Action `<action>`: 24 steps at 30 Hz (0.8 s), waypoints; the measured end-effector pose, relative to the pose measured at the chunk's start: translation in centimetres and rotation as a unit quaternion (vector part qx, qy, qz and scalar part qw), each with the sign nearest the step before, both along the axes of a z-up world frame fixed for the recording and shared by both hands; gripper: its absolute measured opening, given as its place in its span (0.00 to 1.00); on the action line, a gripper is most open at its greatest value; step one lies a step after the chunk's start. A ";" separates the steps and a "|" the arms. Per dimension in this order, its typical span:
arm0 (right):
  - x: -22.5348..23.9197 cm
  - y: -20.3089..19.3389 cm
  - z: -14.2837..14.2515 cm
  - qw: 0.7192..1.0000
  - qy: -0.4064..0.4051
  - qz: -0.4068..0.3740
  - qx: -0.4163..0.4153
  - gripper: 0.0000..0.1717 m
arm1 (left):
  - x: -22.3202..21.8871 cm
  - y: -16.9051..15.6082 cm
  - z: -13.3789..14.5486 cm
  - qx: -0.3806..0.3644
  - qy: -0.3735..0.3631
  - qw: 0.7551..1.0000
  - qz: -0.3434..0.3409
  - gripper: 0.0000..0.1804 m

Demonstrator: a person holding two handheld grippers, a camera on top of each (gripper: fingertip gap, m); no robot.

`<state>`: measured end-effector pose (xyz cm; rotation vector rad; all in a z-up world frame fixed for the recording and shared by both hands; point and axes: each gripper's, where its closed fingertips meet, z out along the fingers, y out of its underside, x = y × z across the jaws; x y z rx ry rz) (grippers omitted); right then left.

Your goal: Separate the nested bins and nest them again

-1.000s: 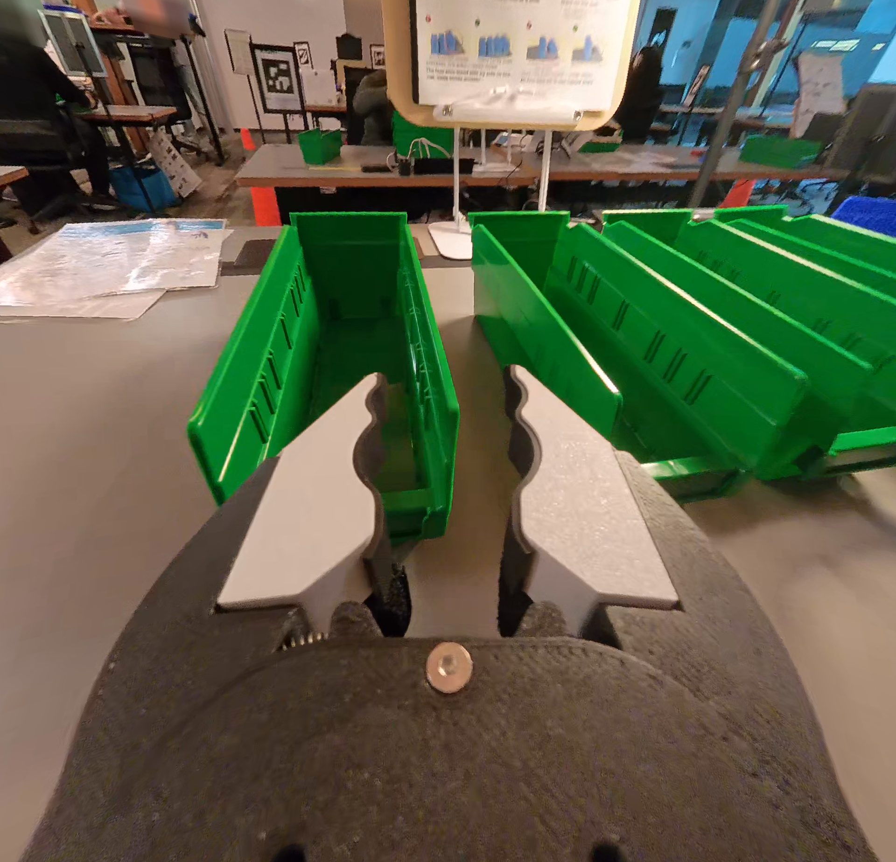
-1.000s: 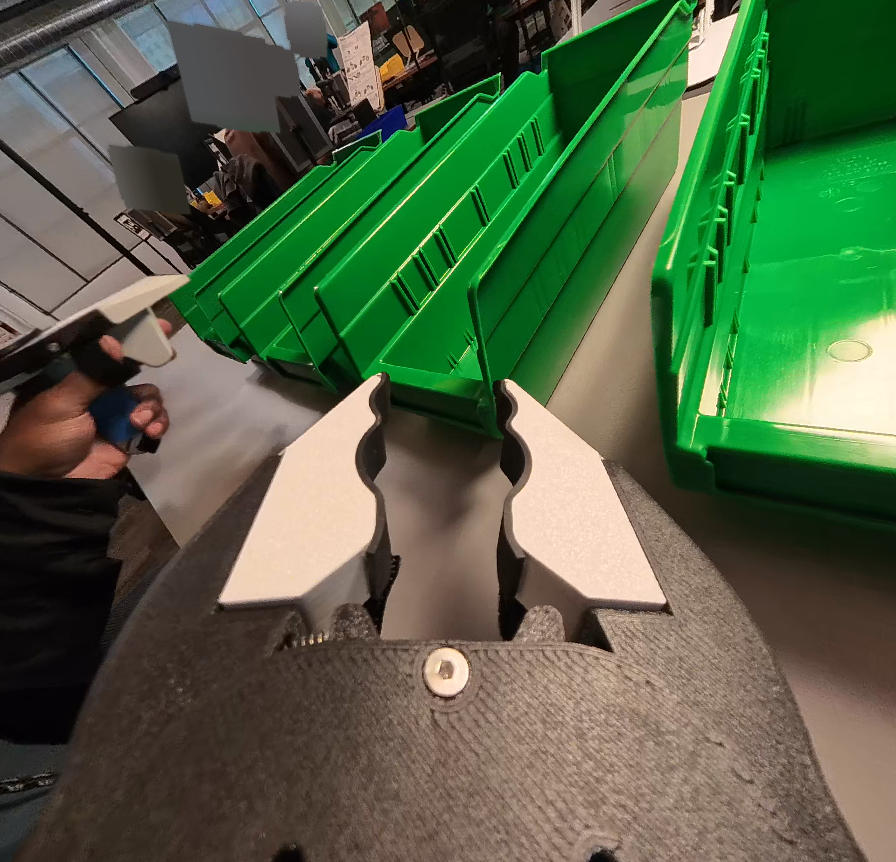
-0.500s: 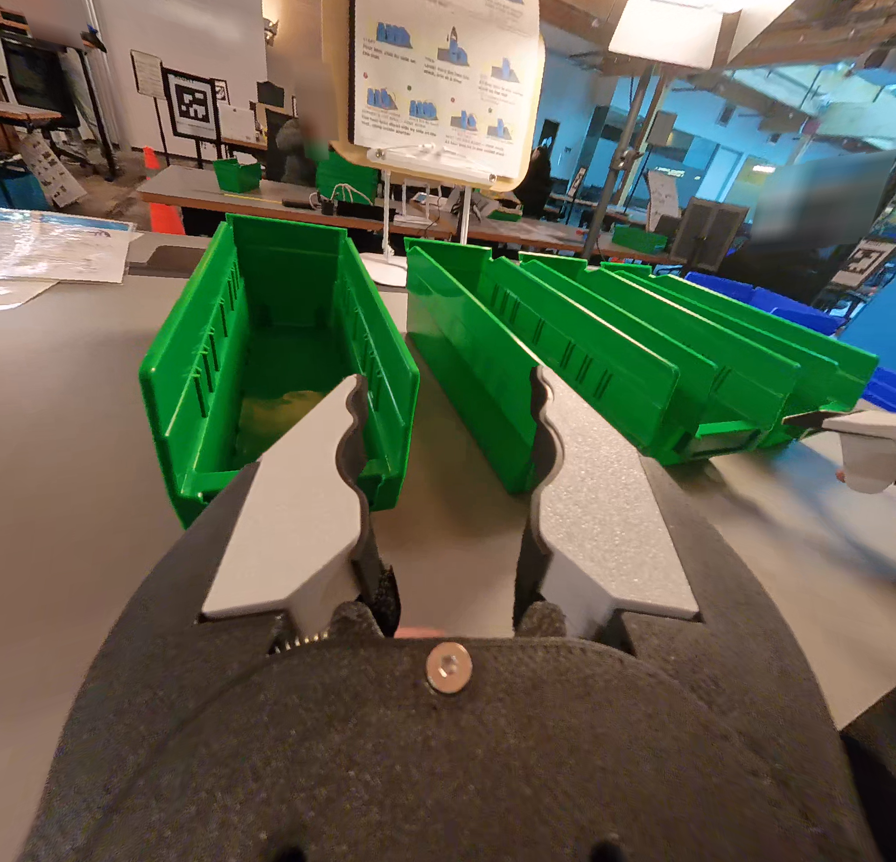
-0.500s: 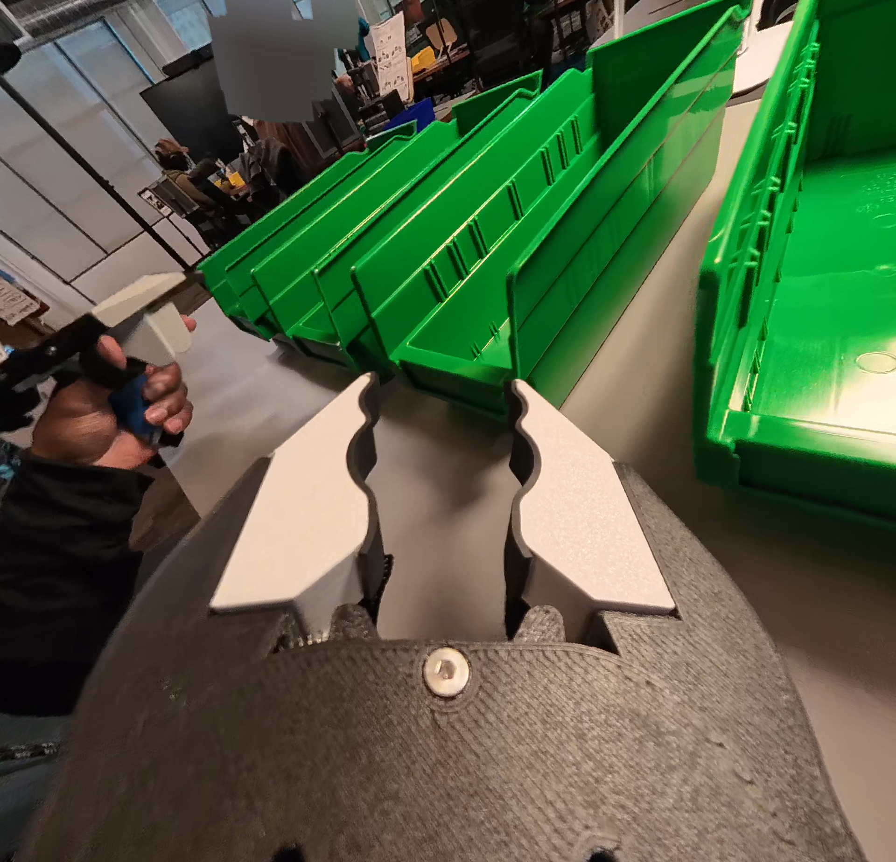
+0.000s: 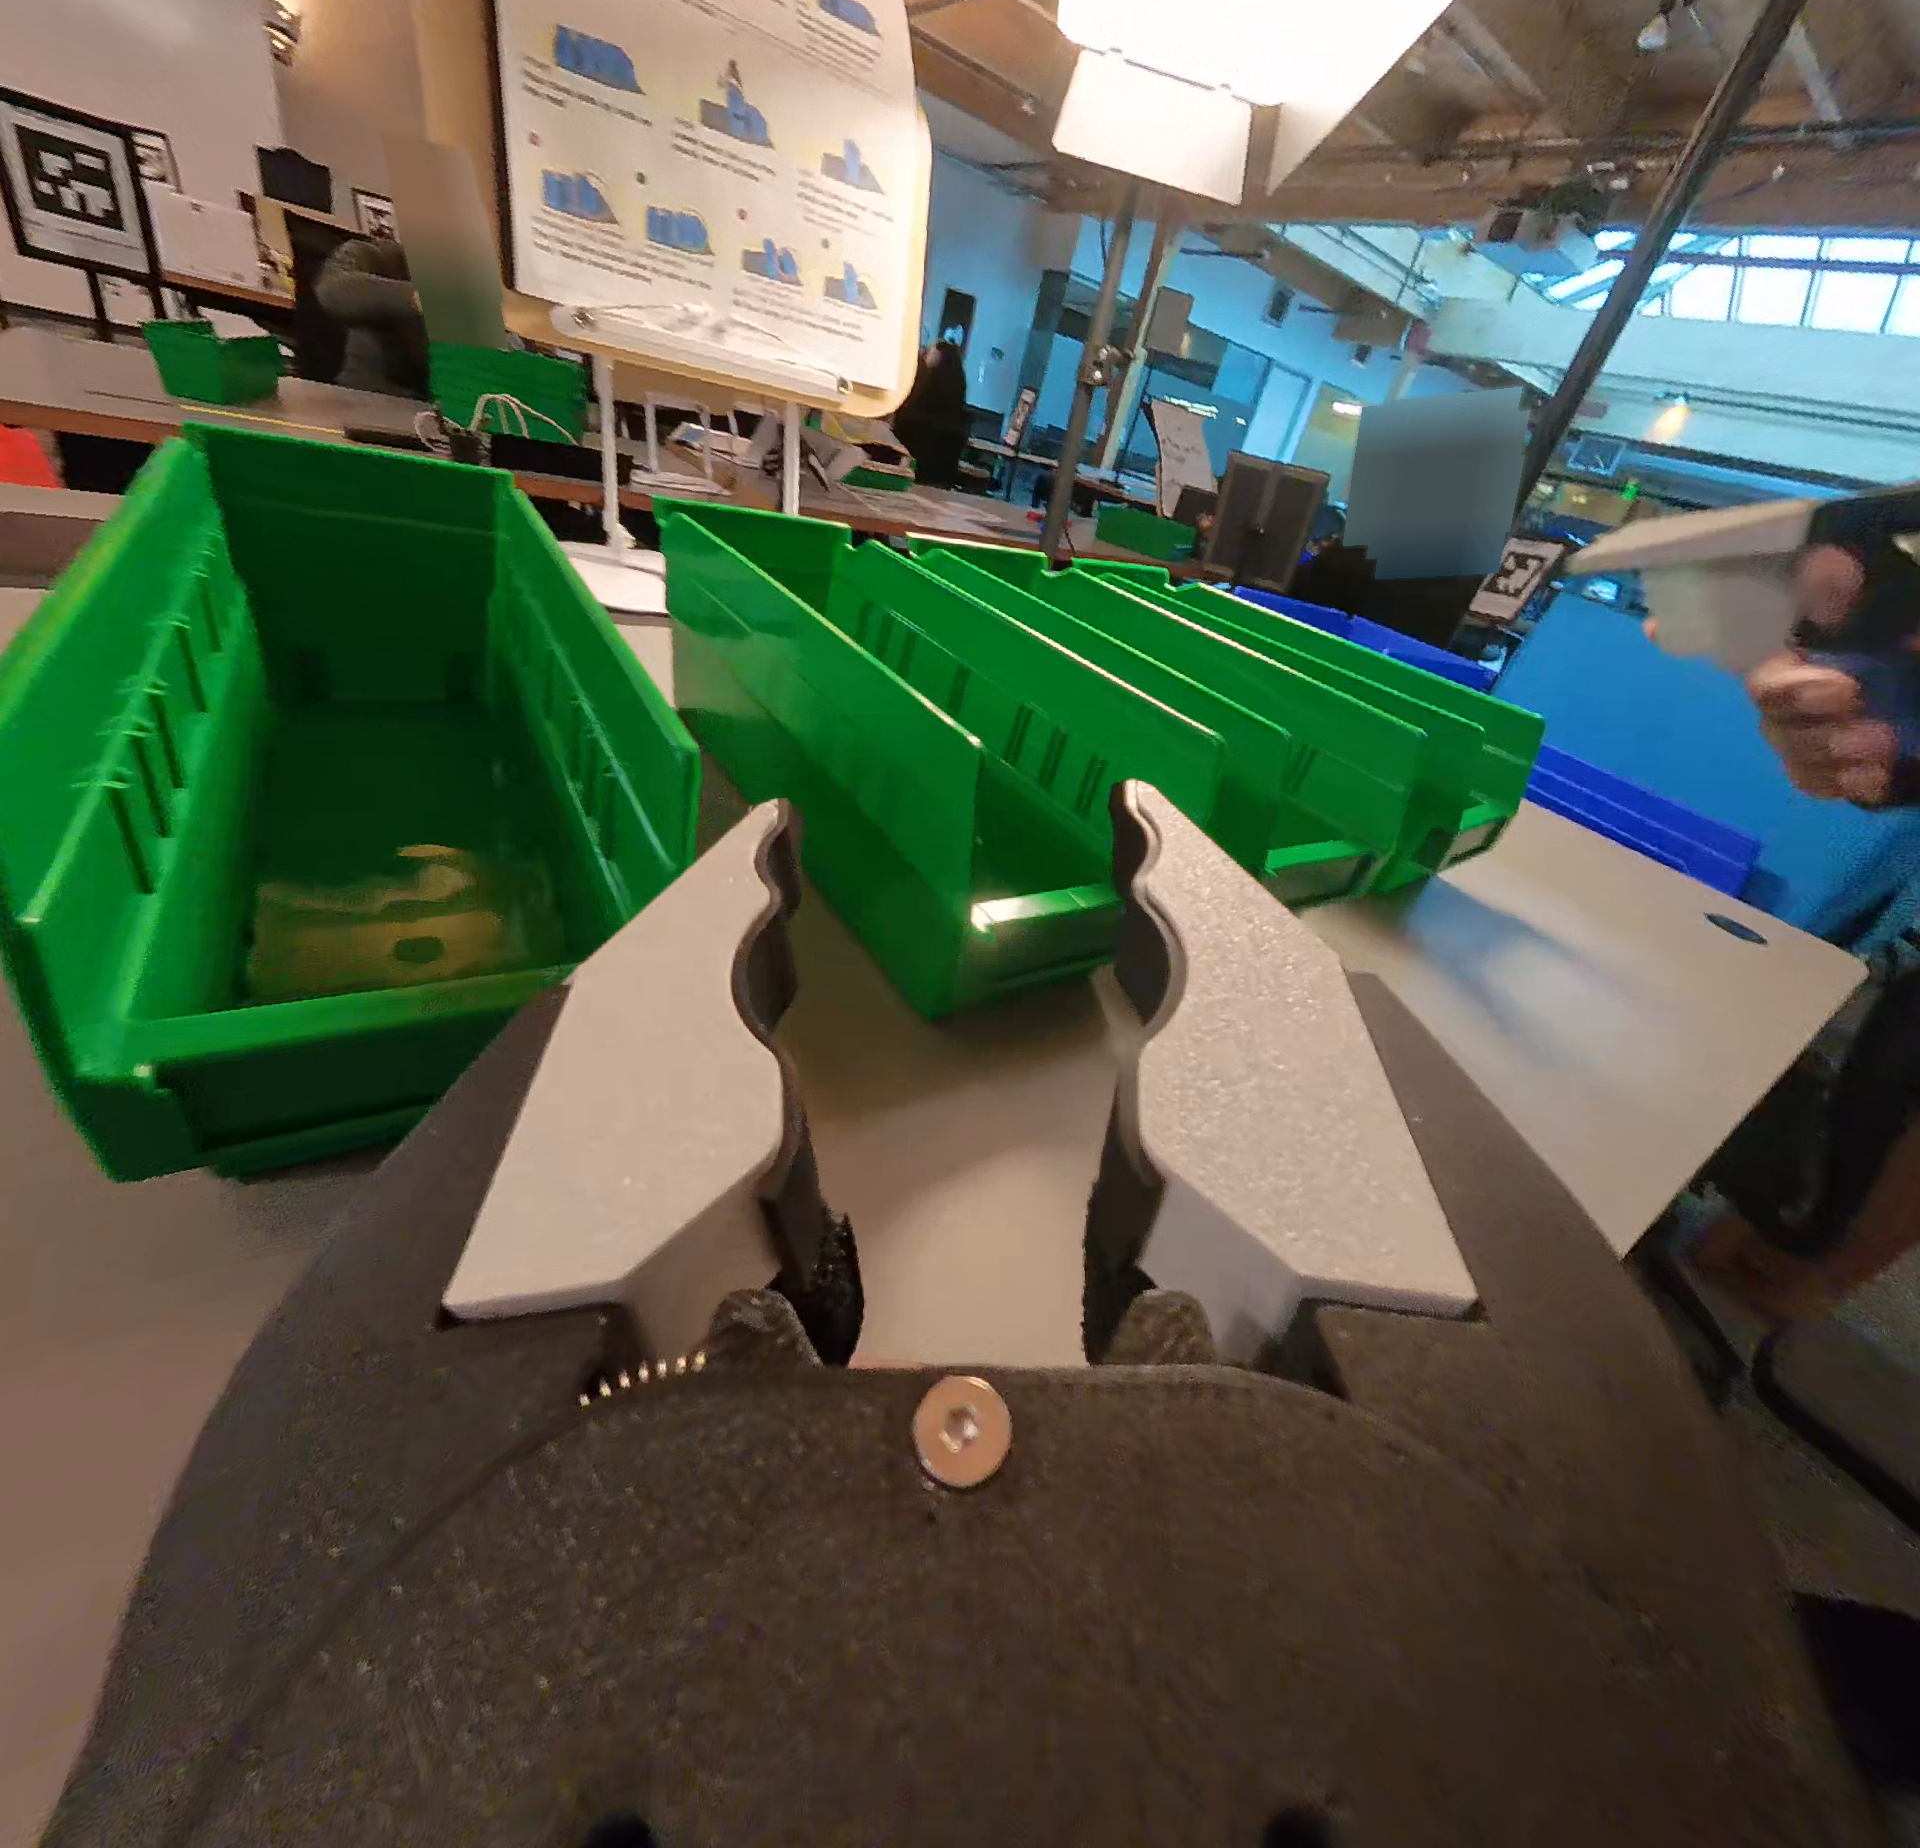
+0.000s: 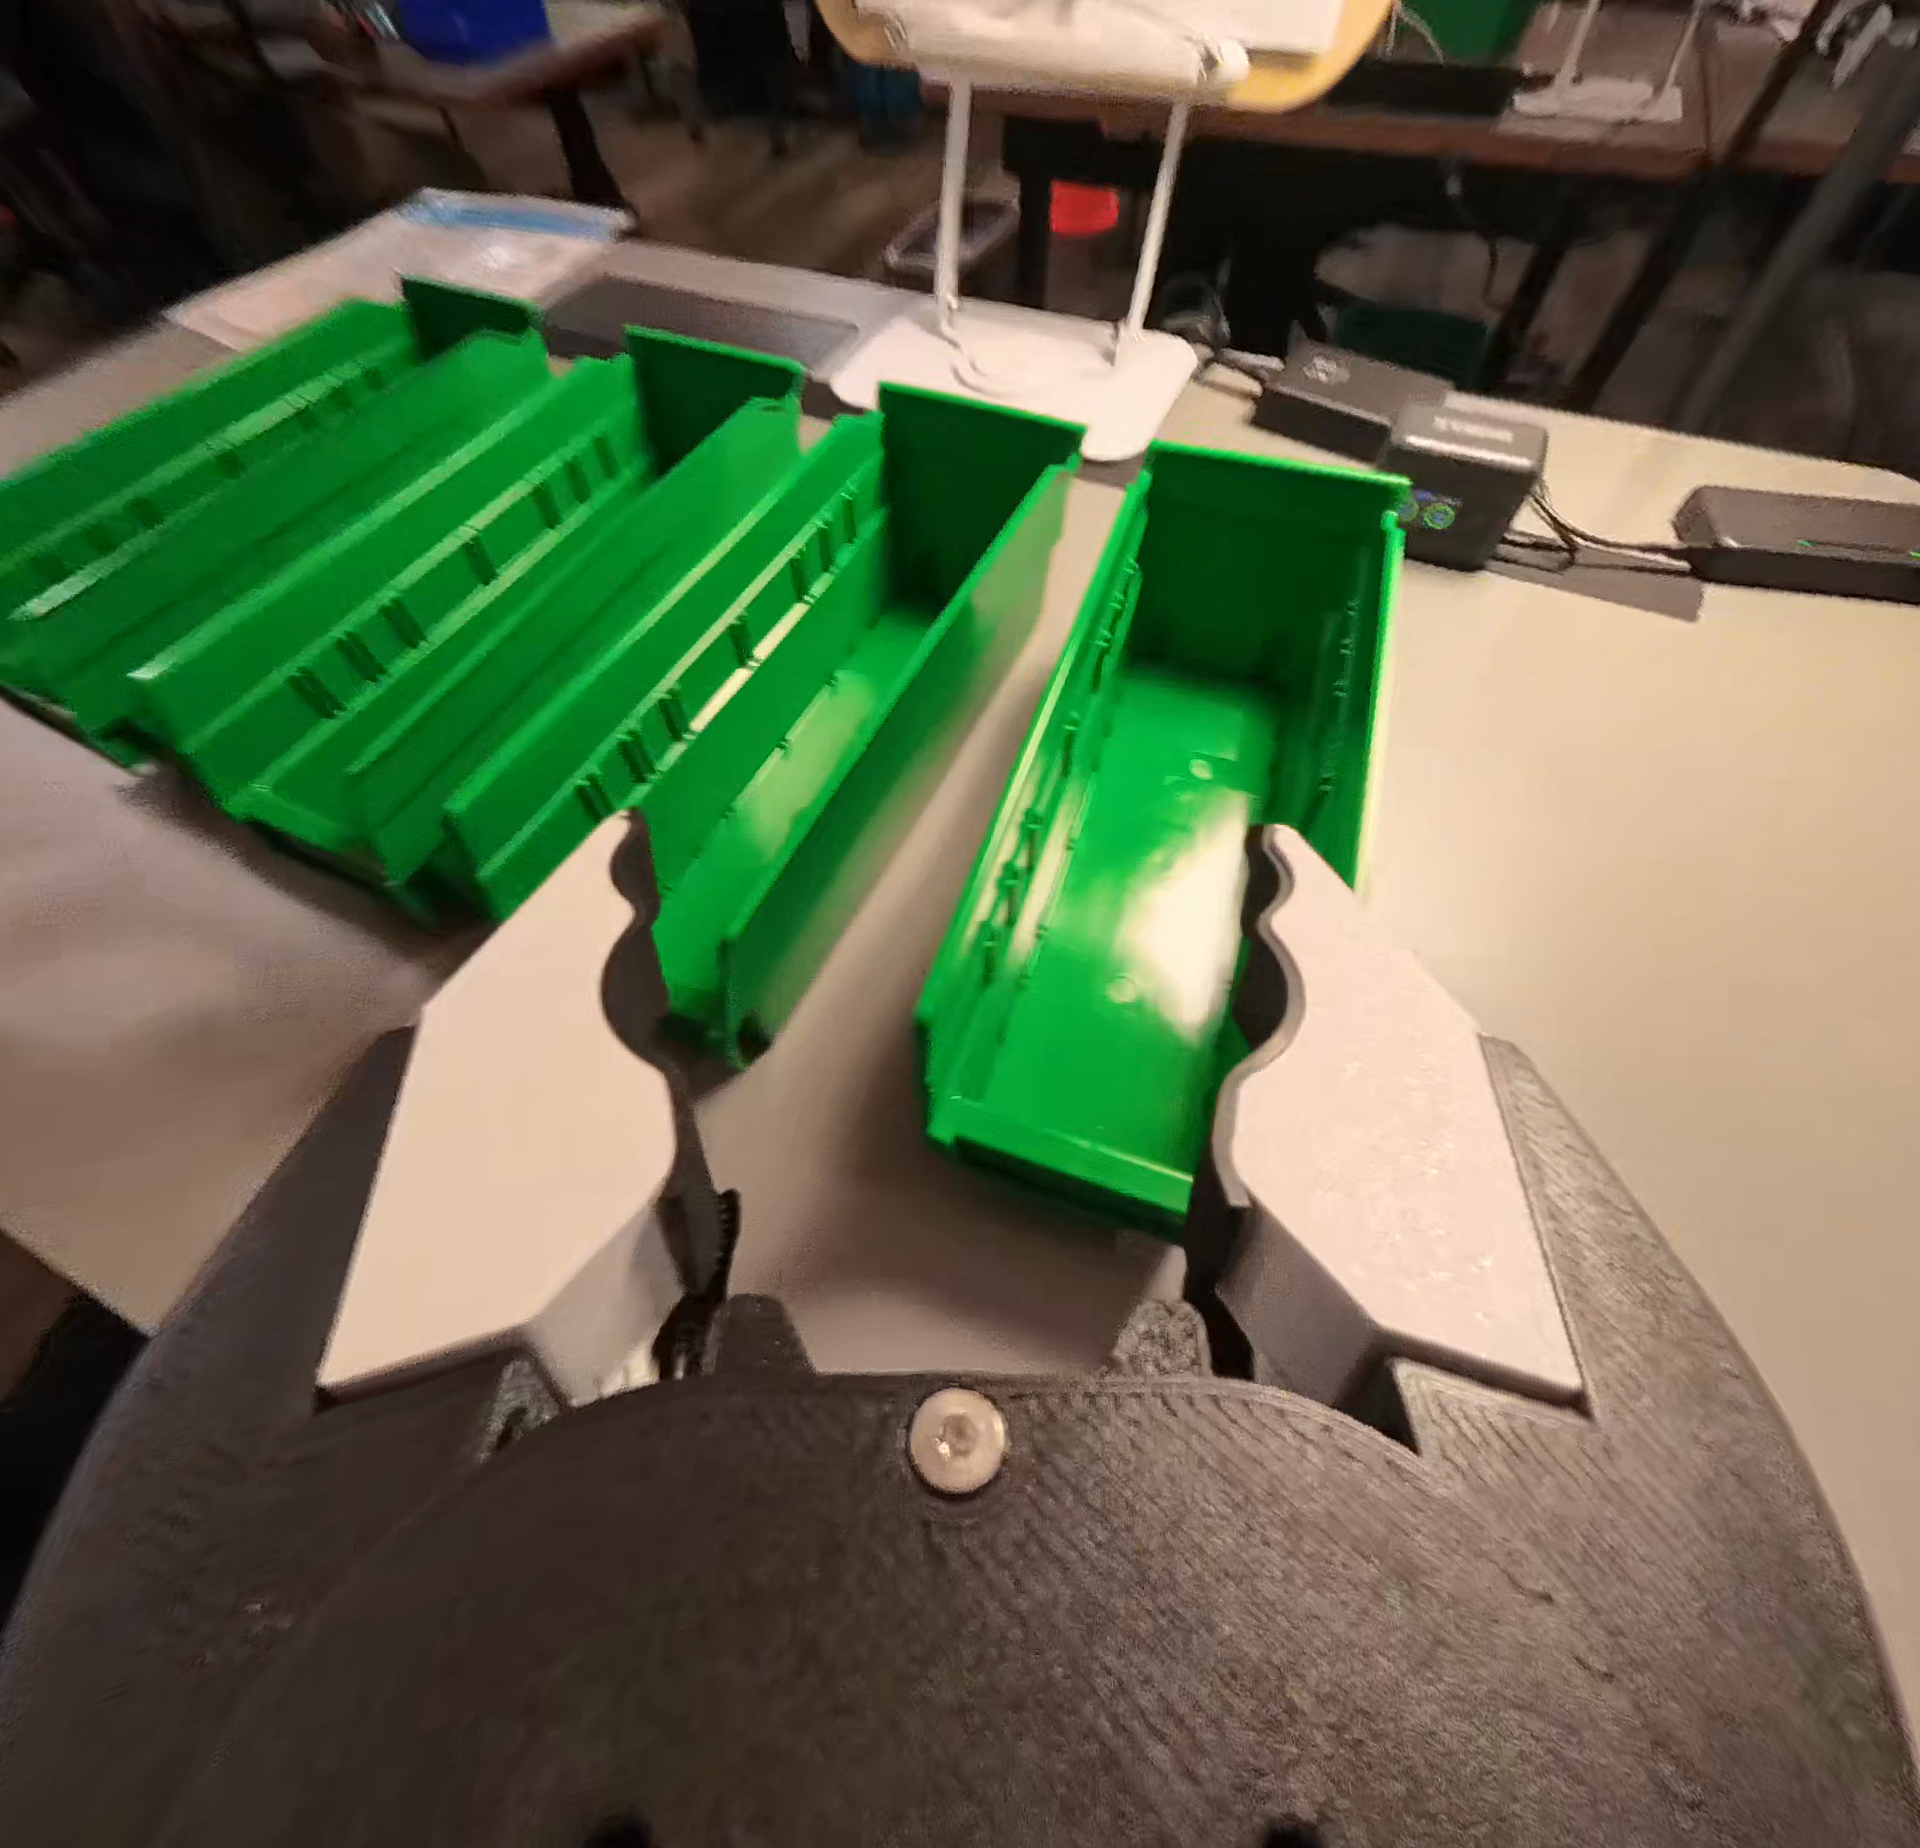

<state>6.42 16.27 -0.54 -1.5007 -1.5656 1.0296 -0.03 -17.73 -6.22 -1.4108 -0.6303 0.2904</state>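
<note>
In the left wrist view a single wide green bin stands on the grey table at the left. A row of green bins leans together to its right. My left gripper is open and empty, above the table in front of the gap between them. My right gripper shows at the far right, held in a hand. In the right wrist view my right gripper is wide open and empty, high above the near ends of the single bin and the row of bins.
A white stand with a clipboard is behind the bins. Black boxes with cables lie at the back right. Blue bins sit past the table's right edge. Papers lie at the back left.
My right gripper rose from low beside the bins to high above them, and its jaws opened wide. My left gripper tilted up and turned right, staying open. Neither took hold of anything.
</note>
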 end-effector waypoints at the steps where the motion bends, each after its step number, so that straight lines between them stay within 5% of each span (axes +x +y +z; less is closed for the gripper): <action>1: -0.7 0.9 -0.3 1.000 -0.021 -0.006 0.010 0.70 | 0.3 0.2 0.0 0.002 -0.002 1.000 -0.007 0.33; 8: -4.7 4.7 -4.1 0.987 -0.160 -0.025 -0.007 0.88 | 0.9 0.6 -0.9 0.000 -0.040 0.999 -0.024 0.30; 24: -10.6 6.8 -8.0 0.945 -0.323 -0.059 0.005 0.83 | -0.2 2.5 -5.0 -0.095 -0.143 0.985 -0.034 0.30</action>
